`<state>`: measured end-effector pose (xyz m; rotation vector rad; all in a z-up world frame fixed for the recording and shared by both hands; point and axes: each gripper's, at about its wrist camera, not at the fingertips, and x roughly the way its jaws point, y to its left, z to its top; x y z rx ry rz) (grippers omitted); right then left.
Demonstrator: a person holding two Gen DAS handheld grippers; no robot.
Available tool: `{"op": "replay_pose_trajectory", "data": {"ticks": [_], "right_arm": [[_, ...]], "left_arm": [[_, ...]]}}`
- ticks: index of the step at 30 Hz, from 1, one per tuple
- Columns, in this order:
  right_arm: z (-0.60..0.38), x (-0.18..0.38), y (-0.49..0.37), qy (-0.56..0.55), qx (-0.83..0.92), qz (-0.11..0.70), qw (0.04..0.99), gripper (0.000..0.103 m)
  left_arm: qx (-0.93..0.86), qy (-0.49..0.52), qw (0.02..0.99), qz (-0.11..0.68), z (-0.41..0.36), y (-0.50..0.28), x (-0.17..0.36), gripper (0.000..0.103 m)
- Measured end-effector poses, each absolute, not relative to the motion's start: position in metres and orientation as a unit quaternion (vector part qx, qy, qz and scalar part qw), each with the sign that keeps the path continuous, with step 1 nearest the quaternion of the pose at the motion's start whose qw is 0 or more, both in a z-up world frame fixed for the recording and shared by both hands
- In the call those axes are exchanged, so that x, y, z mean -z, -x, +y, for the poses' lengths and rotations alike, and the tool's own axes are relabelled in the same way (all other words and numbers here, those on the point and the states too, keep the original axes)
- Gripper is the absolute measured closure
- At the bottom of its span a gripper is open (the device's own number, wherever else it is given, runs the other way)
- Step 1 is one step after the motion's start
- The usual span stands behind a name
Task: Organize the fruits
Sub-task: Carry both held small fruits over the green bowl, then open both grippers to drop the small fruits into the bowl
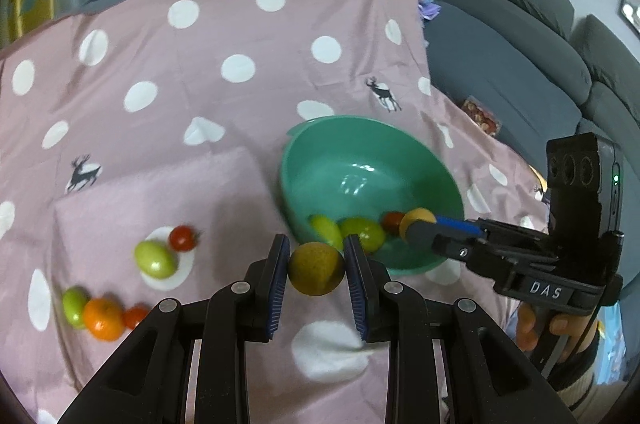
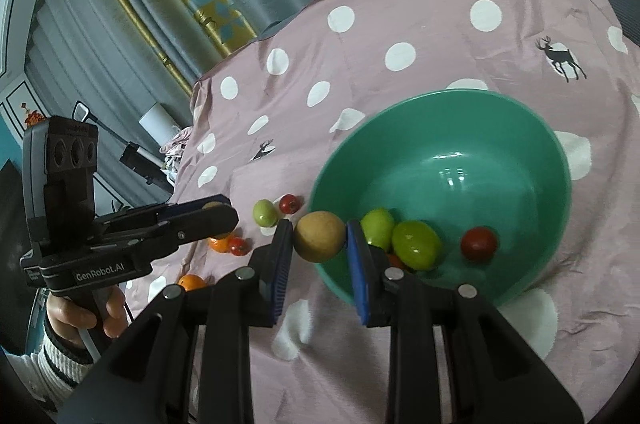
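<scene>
Both claws clamp a round brownish-yellow fruit beside the green bowl

The left claw point(image 1: 316, 266) grips a speckled pear-like fruit point(image 1: 316, 268) just outside the green bowl point(image 1: 424, 160); the right claw point(image 2: 319, 242) pinches a similar fruit point(image 2: 320, 241) over the bowl's near rim. Both fruits look round, with no clear long axis. Green fruits point(image 2: 416, 245) and a tomato point(image 2: 479, 243) lie inside; an orange point(image 1: 103, 318), tomatoes and green fruits sit on the dotted pink cloth point(image 1: 200, 104)

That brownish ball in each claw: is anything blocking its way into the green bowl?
Nothing visible does. The left claw and right claw each grip a brownish fruit near the green bowl's open rim.
</scene>
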<state>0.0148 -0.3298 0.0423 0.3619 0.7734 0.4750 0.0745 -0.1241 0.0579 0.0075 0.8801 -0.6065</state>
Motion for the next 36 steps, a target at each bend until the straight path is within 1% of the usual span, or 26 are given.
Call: {"op": "replay_pose_trajectory", "data": {"ticks": [18,30,36], "right_arm": [[-0.36,-0.033,-0.023,-0.174,-0.185,0.373,0.892,0.075],[-0.359,-0.024,-0.031,-0.152,-0.161,0.388,0.895,0.074],[-0.364,-0.021,-0.03,-0.162,-0.152,0.389,0.894,0.073]], "left_arm": [[0.316,-0.035,0.85,0.42,-0.175,-0.1,-0.044,0.075],[0.311,-0.085,0.842,0.433,-0.196,-0.107,-0.022,0.075],[0.308,-0.091,0.845,0.428,-0.197,-0.104,-0.021,0.075]]}}
